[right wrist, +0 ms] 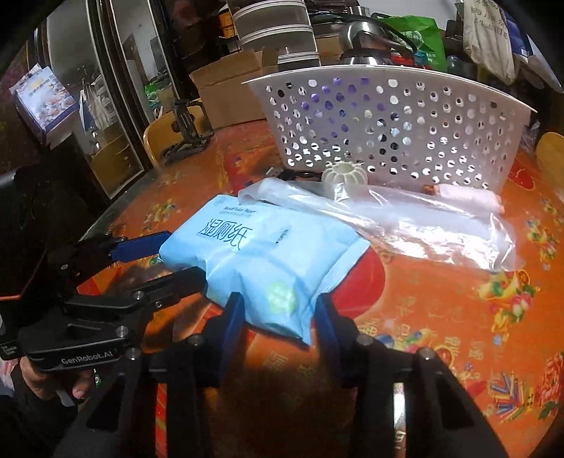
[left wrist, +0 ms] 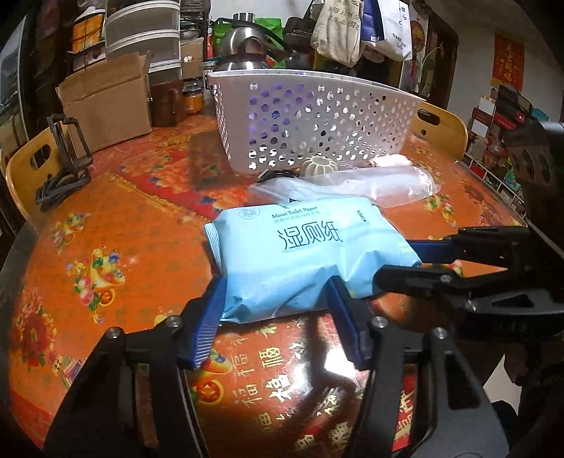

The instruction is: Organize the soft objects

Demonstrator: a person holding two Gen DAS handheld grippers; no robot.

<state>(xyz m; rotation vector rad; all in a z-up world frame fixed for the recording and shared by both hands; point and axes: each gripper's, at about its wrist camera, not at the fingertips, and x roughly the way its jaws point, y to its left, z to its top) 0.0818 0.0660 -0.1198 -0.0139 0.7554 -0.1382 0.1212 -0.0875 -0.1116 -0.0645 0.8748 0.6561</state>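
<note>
Both claws, left (left wrist: 278, 310) and right (right wrist: 278, 317), clamp the wipes pack (left wrist: 303, 253) near the bench's (left wrist: 123, 225) front edge; next, seemingly, a joint lift into the basket (left wrist: 317, 119).

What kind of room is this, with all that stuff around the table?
Probably a lived-in home dining or kitchen corner: a steel kettle, hanging shopping bags and a flowery table cover suggest so.

We read "Moist Toilet Paper" and 湿厕纸 on the light-blue wipes pack (left wrist: 303, 257), "GenRobot.AI" on the left gripper (right wrist: 148, 267), and 福 on the tablecloth (left wrist: 148, 218).
</note>
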